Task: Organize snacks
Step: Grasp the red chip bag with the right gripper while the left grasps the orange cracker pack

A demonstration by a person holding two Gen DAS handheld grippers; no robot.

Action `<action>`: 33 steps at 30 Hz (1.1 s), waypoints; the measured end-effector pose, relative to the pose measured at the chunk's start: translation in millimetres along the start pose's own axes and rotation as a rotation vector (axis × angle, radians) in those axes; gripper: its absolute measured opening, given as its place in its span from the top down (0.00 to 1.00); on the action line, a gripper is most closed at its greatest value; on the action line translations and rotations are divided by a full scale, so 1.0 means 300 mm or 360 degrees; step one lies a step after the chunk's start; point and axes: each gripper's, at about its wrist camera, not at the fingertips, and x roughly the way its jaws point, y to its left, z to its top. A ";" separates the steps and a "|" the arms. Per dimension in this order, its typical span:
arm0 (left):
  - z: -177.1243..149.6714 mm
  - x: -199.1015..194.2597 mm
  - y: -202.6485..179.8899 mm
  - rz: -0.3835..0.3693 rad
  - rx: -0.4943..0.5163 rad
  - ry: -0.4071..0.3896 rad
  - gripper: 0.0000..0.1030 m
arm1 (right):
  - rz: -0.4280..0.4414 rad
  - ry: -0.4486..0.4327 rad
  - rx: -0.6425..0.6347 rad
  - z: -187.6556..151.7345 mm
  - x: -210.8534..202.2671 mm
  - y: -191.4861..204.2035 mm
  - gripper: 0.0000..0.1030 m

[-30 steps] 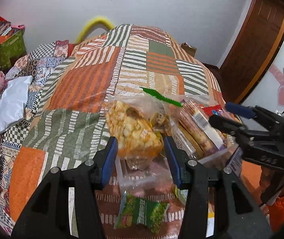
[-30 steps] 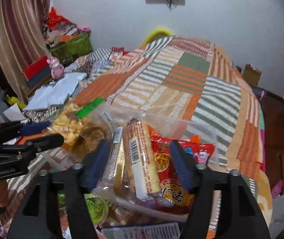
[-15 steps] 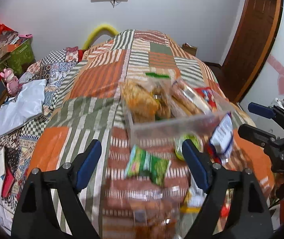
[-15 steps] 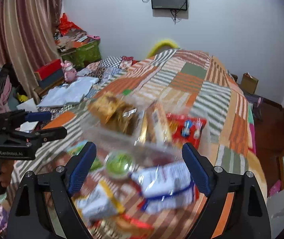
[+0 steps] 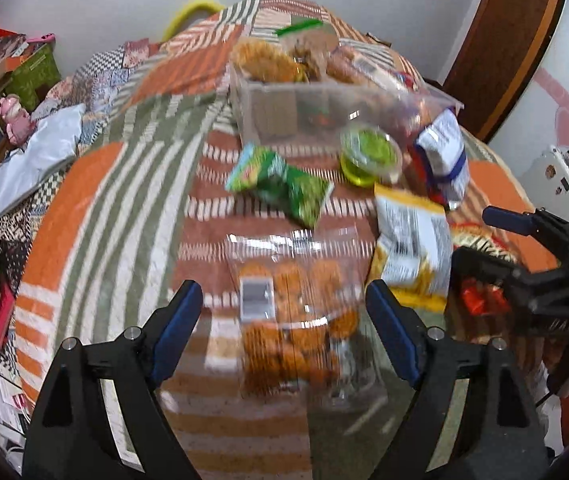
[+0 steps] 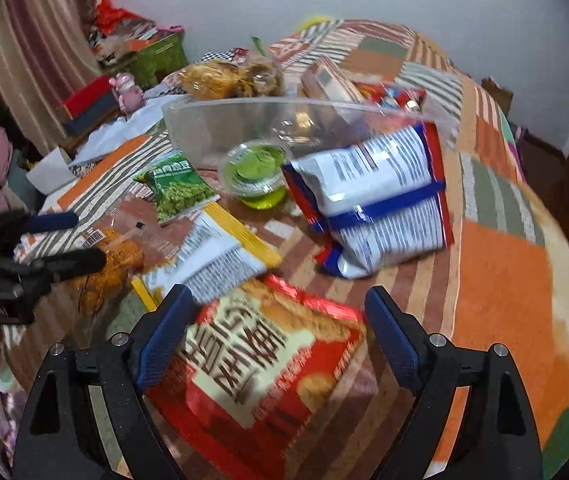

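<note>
We are holding both grippers over a patchwork bedspread [image 5: 116, 184] strewn with snacks. Our left gripper [image 5: 284, 332] is standing with its jaws wide apart, and a clear bag of orange biscuits [image 5: 292, 312] is lying on the cover between them, untouched by either pad as far as the blur lets us see. Our right gripper [image 6: 278, 336] is also spread wide, hovering above a red packet with large printed characters [image 6: 260, 364]; its left pad is sitting over that packet's edge, but we cannot tell whether it is touching.

Farther up the bed a clear plastic bin [image 6: 220, 128] is sitting on the cover, already carrying several snacks: a bag of yellow puffs [image 6: 212, 78], some long wrapped biscuits [image 6: 324, 78] and a red pack behind them. Just in front of the bin we are seeing a small green jelly cup [image 6: 258, 176], with a green pea packet [image 6: 178, 190] to its left and a white and blue bag [image 6: 380, 196] leaning against the bin's right corner. A yellow-edged white packet [image 6: 216, 256] is lying between the pea packet and the red one, partly overlapping the biscuit bag.
</note>
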 end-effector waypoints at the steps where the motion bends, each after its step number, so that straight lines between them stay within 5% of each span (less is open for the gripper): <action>1: -0.011 0.005 0.000 -0.0013 -0.0007 0.0008 0.19 | 0.0024 0.0011 0.0025 -0.009 -0.003 -0.010 0.15; 11: -0.069 0.018 -0.008 -0.0063 -0.0008 0.0023 0.18 | 0.0047 0.0056 0.0008 -0.064 -0.016 -0.015 0.15; 16: -0.079 0.043 -0.019 -0.0049 0.0014 0.0048 0.24 | 0.0073 0.0024 -0.0043 -0.068 -0.020 0.011 0.38; 26: -0.063 0.023 -0.019 -0.0071 0.0008 0.0019 0.41 | 0.0087 -0.0026 0.0003 -0.065 -0.051 -0.005 0.49; 33: -0.054 -0.066 -0.031 -0.0063 0.0036 -0.0093 0.43 | 0.0064 -0.0106 0.0021 -0.049 -0.108 -0.017 0.49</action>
